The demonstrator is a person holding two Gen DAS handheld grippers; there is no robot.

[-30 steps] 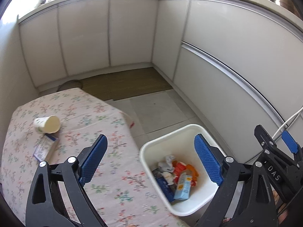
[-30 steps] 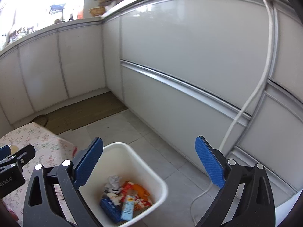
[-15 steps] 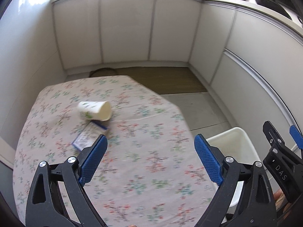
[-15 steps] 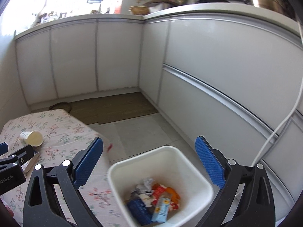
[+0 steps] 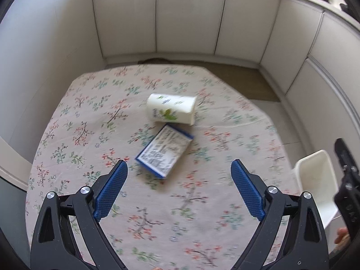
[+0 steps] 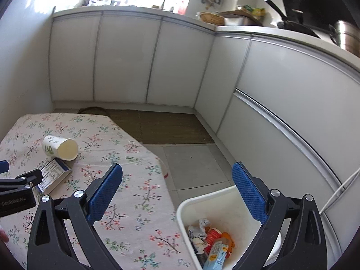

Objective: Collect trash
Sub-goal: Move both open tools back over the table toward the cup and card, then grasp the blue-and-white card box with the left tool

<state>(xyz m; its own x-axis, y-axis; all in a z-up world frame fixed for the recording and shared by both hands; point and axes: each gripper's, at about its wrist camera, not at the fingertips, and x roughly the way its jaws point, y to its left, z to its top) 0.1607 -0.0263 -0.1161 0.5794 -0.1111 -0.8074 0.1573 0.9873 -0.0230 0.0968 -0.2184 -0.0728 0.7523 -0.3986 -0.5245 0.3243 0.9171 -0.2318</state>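
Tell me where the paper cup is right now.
The paper cup lies on its side mid-table, just beyond the blue-edged box, ahead of the open left gripper.

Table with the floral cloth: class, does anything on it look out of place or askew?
Yes. A paper cup lies tipped on its side, and a small blue-edged carton lies flat and skewed beside it; both are outside the white bin.

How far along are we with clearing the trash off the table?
Partly done: the white bin beside the table already holds crumpled paper, a carton and wrappers. Nothing is in hand; the left gripper and right gripper are both open and empty. Left to collect: the paper cup lying on its side and the small box just in front of it, with the left gripper facing them.
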